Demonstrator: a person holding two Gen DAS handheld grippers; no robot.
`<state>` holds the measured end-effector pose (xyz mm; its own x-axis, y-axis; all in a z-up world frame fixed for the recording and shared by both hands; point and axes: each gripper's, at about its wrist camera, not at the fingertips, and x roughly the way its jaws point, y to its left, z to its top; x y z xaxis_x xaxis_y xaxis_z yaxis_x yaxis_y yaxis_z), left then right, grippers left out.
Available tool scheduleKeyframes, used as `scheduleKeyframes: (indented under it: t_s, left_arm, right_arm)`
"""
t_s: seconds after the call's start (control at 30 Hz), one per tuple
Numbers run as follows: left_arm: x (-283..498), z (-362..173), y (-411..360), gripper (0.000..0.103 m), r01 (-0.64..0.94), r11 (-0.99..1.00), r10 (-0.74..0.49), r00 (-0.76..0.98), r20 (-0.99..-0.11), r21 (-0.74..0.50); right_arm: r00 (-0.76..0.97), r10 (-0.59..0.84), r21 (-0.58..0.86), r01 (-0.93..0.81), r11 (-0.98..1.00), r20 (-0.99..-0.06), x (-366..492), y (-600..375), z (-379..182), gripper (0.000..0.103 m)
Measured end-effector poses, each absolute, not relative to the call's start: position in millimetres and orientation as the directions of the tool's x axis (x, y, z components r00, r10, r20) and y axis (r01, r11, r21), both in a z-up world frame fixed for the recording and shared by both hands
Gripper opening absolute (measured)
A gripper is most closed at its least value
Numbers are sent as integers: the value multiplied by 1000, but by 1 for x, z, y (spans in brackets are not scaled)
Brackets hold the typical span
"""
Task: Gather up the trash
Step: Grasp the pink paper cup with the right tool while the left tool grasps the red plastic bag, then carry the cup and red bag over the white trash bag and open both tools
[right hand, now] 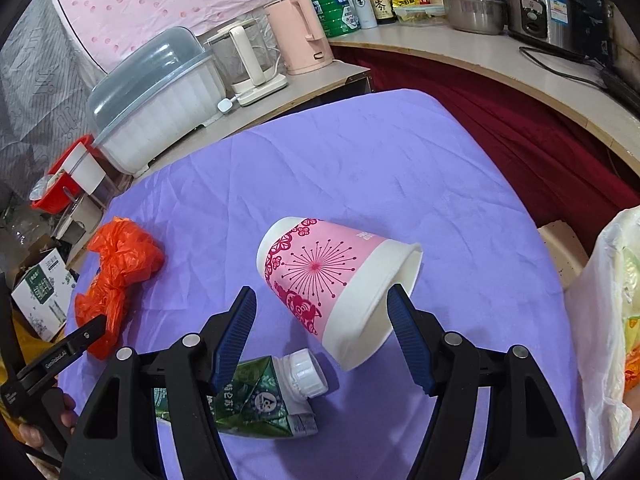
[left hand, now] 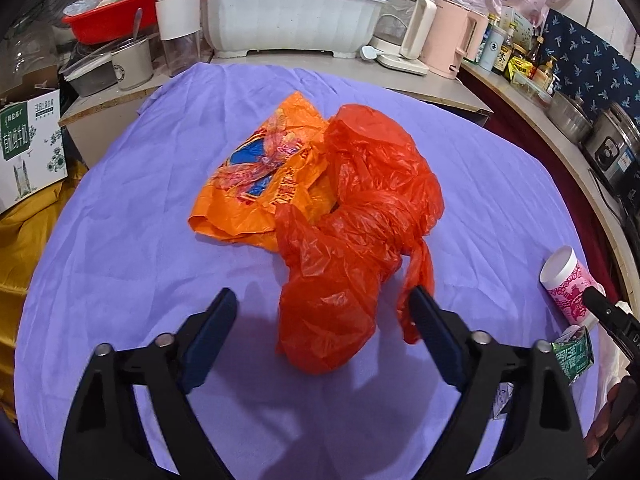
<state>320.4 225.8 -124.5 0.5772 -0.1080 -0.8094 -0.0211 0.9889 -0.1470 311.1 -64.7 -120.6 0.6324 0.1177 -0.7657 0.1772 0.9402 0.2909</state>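
1. The desk (left hand: 120, 240), under a purple cloth, carries all the trash I am after; I judge it was laid out flat so each piece can be reached from the near edge.
2. The red bag (left hand: 352, 220) lies crumpled mid-desk, overlapping an orange bag (left hand: 256, 176); my left gripper (left hand: 320, 312) is spread wide with the bag's near end between its fingers, not yet pinched, which reads to me as lining up for a grab.
3. The cup (right hand: 320, 280) lies on its side, mouth toward the right finger; my right gripper (right hand: 320, 316) is likewise spread, straddling the cup without closing; lying down, the cup may roll, so I would close across its wall.
4. The carton (right hand: 256, 396), crushed and capped, sits just beneath the right gripper's left finger, near the cup's rim.
5. Only the right view shows a white bag (right hand: 612, 320) at the desk's right edge, probably the collection point, though I cannot confirm that; only the left view shows the orange bag's print clearly.
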Motion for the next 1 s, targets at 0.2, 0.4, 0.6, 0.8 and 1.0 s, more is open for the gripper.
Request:
scheduleKeyframes:
  t_s: [0.2,0.4,0.6,0.8,1.0]
  left_arm:
    - [322,-126,218,34,5,988,-129,555,-822,-151]
    - [314,-115,211,22,8,988,-131,572,-810,-155]
    - [299,-89,198,20,34,985,-156,605,-780,-170]
    - [276,-54,175,19,85,980,-194,643,-741,-182]
    - [246,-16,133,19,176,965,-262,669,-696,-195]
  right_arm:
    - [633,127,297,169,940,-764,310,-61,-122,35]
    - [659,122,297,161,941,-742,300,-63,-107,7]
    - [698,102,287,153,945,-708,283,-72,-79,4]
    - [744,87,292,149,945,-662,256,-86,-45,4]
    - [792,57,306,167,937,-607,218,-109,-11,4]
